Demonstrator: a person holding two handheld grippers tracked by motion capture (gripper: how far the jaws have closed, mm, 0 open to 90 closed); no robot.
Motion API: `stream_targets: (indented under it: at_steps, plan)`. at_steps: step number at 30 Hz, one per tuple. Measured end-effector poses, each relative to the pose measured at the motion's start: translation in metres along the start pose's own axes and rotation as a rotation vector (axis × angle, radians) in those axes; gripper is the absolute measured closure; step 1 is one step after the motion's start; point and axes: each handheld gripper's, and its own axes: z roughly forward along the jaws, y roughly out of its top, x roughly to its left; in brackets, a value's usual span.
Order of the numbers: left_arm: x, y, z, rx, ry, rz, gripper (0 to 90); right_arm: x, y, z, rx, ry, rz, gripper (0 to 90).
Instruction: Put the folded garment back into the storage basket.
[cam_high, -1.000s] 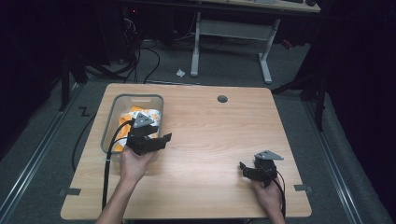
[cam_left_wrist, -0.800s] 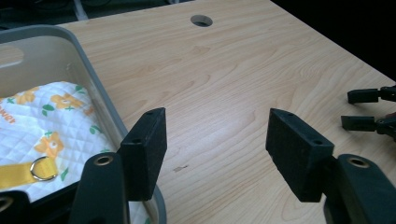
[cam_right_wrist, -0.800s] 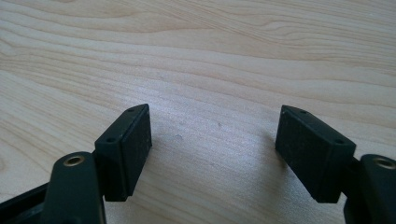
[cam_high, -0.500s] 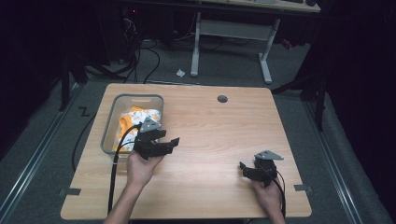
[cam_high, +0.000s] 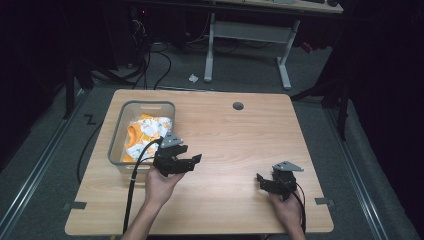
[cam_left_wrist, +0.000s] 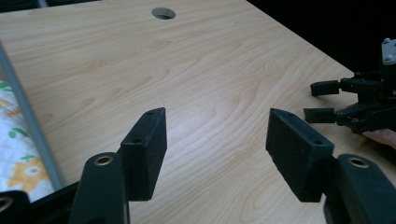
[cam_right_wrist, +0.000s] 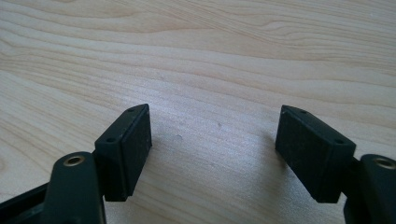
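Observation:
A clear plastic bin (cam_high: 116, 135) stands at the table's left and holds a white cloth with an orange print (cam_high: 146, 131). My left gripper (cam_high: 196, 160) hovers just right of the bin, jaws pointing right, open with nothing between them. In the left gripper view, my left gripper (cam_left_wrist: 217, 135) frames bare wood, with the bin's rim (cam_left_wrist: 29, 122) and the cloth (cam_left_wrist: 14, 161) at the left edge. My right gripper (cam_high: 261, 181) rests low near the front right, pointing left, open and empty. My right gripper (cam_right_wrist: 215, 140) looks down on bare tabletop.
The wooden table (cam_high: 240, 145) has a round cable hole (cam_high: 238, 106) near its far edge. Black cables trail from both grippers. A desk frame and loose cables stand on the floor beyond the table. My right gripper (cam_left_wrist: 329, 100) appears far off in the left gripper view.
My left gripper has moved right, from over the bin's near edge out above the bare table. The right gripper has stayed put.

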Motion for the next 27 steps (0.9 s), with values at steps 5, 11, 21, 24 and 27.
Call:
stream_targets:
  at_steps: [5, 11, 21, 24, 27]
  plan:
    - [-0.004, -0.003, 0.005, 0.007, -0.012, 0.000, 38.9, 0.000, 0.000, 0.000, 0.000, 0.000, 0.000, 27.2]
    - [-0.009, -0.008, 0.010, 0.013, -0.016, -0.003, 38.9, 0.000, 0.000, 0.000, 0.000, 0.000, 0.001, 27.3]
    - [-0.014, -0.017, 0.021, 0.033, -0.024, -0.005, 39.0, 0.000, 0.000, 0.000, 0.000, 0.000, 0.001, 27.2]
    - [-0.017, -0.020, 0.025, 0.045, -0.021, 0.006, 39.0, 0.000, 0.000, 0.000, 0.000, 0.000, 0.001, 27.3]
    - [-0.018, -0.022, 0.028, 0.055, -0.027, 0.008, 39.1, 0.000, 0.000, 0.000, 0.000, 0.000, 0.001, 27.3]
